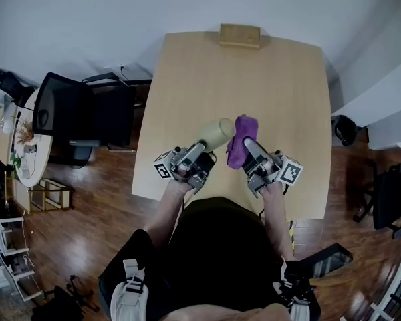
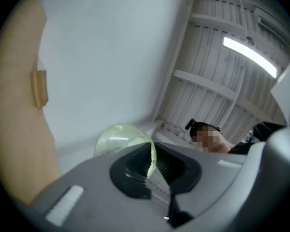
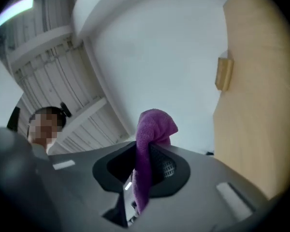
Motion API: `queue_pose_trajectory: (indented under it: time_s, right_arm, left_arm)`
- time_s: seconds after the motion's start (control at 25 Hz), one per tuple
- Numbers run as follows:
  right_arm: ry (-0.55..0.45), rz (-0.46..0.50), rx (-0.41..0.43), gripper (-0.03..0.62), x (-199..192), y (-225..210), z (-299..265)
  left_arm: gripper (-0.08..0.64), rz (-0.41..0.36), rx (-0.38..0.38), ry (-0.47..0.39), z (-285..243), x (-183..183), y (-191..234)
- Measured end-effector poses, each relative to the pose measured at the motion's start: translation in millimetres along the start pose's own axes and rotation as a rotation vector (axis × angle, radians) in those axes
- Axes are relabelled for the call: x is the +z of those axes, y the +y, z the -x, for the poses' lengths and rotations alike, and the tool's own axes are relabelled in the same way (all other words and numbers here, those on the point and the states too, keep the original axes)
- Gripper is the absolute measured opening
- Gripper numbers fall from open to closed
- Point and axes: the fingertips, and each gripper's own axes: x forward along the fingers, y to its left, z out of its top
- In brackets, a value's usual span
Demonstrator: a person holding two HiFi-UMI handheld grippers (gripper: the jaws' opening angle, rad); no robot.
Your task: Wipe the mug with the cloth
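In the head view a pale green mug [image 1: 217, 134] is held lying on its side above the near part of the wooden table [image 1: 187, 72]. My left gripper [image 1: 204, 150] is shut on the mug's rim. In the left gripper view the thin wall of the mug [image 2: 117, 138] is pinched between the pads of my left gripper [image 2: 152, 164]. A purple cloth [image 1: 241, 139] hangs bunched from my right gripper [image 1: 249, 146], right beside the mug and touching its side. In the right gripper view the cloth [image 3: 153, 127] stands up out of my shut right gripper [image 3: 144, 172].
A small wooden block [image 1: 239, 35] sits at the table's far edge; it also shows as the block [image 2: 39, 88] and the block [image 3: 224, 74] in the gripper views. A black office chair [image 1: 70, 116] stands left of the table. The person's lap lies just below the grippers.
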Motion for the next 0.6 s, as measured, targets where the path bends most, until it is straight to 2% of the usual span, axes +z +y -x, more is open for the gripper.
queue_pose_trajectory:
  time_s: [0.08, 0.12, 0.2, 0.32, 0.44, 0.6]
  right_arm:
    - [-0.092, 0.062, 0.099, 0.060, 25.6, 26.0, 3.1]
    - [-0.099, 0.122, 0.129, 0.060, 30.2, 35.1, 2.5]
    - [-0.059, 0.231, 0.135, 0.060, 22.6, 43.9, -6.1]
    - [0.068, 0.334, 0.077, 0.060, -12.9, 34.2, -24.3]
    - [0.258, 0.433, -0.023, 0.060, -53.2, 13.0, -33.7]
    - [0.426, 0.555, -0.160, 0.060, -72.3, -15.9, -27.5]
  left_arm:
    - [0.041, 0.013, 0.061, -0.030, 7.4, 5.9, 12.7]
    - [0.041, 0.021, 0.074, -0.036, 7.1, 5.8, 15.9]
    - [0.041, 0.045, 0.079, -0.043, 2.5, 0.9, 19.0]
    - [0.044, 0.085, 0.086, -0.074, -1.0, -2.7, 23.6]
    - [0.044, 0.088, 0.134, -0.098, 4.0, 4.7, 33.9]
    - [0.043, 0.072, 0.167, -0.115, 16.1, 12.9, 38.9]
